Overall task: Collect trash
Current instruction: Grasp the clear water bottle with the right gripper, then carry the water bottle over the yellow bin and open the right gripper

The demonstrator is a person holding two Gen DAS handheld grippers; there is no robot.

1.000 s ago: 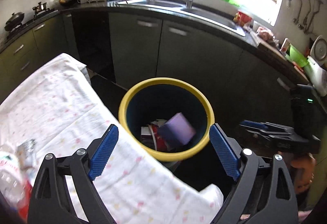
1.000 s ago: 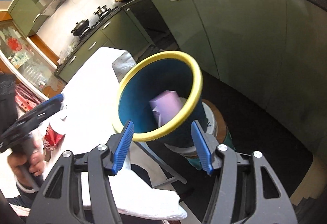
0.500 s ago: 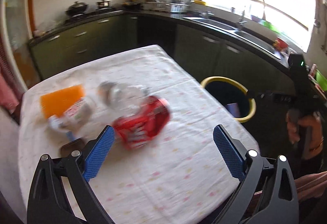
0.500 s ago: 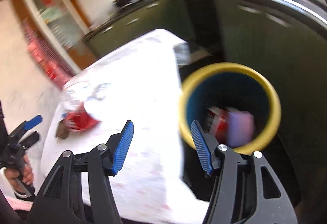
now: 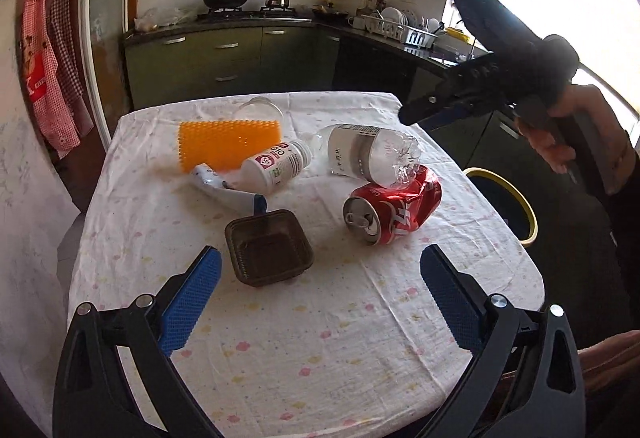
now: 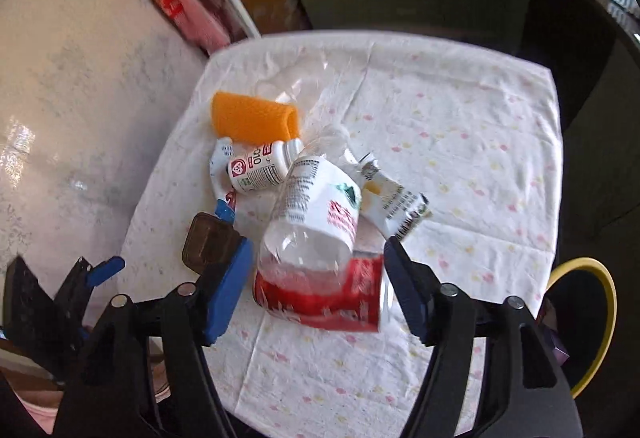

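Note:
Trash lies on the cloth-covered table (image 5: 320,350): a crushed red can (image 5: 394,212), a clear plastic bottle (image 5: 370,152), a small white bottle (image 5: 276,166), a squeezed tube (image 5: 228,190), a brown plastic tray (image 5: 269,247), an orange brush pad (image 5: 228,138) and a clear cup (image 5: 258,108). My left gripper (image 5: 316,294) is open and empty, near side of the tray. My right gripper (image 6: 318,288) is open and empty, above the can (image 6: 332,298) and clear bottle (image 6: 316,214). A wrapper (image 6: 394,204) lies beside them. The yellow-rimmed bin (image 5: 506,208) stands off the table's right edge.
The right gripper's body (image 5: 480,78) and hand hang over the table's far right corner. Green cabinets (image 5: 224,66) and the stove counter run behind. A wall (image 6: 80,98) borders the table's left side. The bin also shows in the right wrist view (image 6: 592,310).
Both grippers have swung from the bin back over the table. The purple box dropped into the bin. The left gripper now looks at the trash pile; the right hovers over the can and bottle.

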